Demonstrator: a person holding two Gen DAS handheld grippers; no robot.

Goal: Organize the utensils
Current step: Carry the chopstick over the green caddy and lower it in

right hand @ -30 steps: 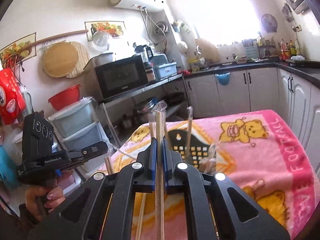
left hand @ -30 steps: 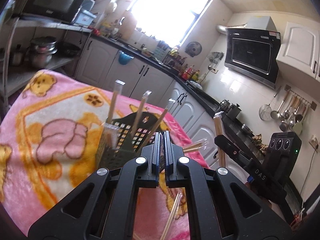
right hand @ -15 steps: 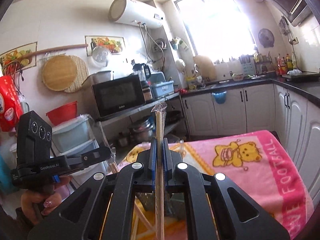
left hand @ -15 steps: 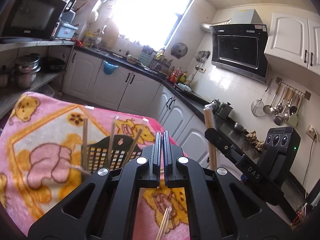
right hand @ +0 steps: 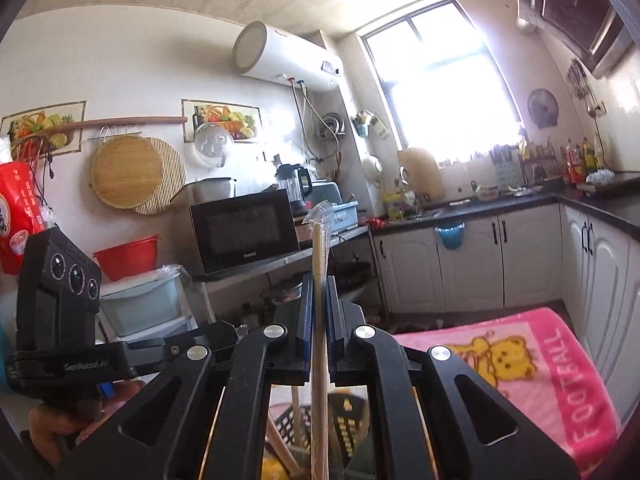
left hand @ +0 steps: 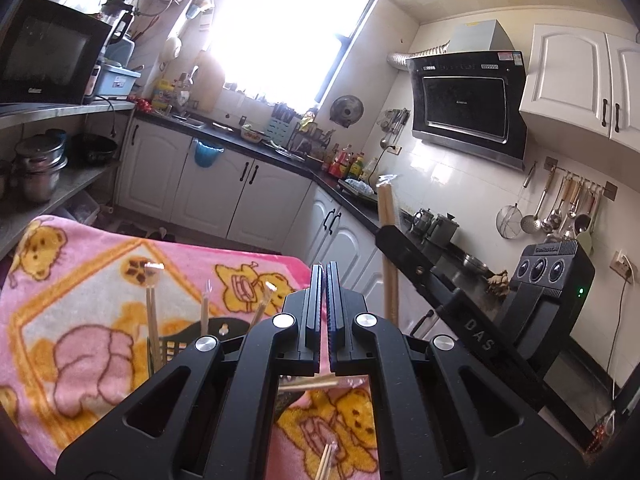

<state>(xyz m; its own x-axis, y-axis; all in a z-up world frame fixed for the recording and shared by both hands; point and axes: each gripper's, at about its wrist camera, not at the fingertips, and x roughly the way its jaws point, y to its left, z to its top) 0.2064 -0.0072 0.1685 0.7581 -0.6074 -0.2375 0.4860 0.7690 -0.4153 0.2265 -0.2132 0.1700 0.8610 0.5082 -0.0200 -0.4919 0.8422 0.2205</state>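
Partway done: three wrapped chopsticks [left hand: 153,316] already stand in black basket [left hand: 188,344] at 9 o'clock of the empty, pressed-together left gripper [left hand: 324,312], right gripper [right hand: 318,316] pinches another chopstick pair [right hand: 320,312] upright above it, loose chopsticks [left hand: 326,458] remain on pink blanket [left hand: 80,280] at 6.

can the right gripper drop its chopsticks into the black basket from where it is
Probably yes. The right gripper is shut on wrapped chopsticks held upright, and the black basket sits just below them with nothing between. The chopsticks standing inside it leave room.
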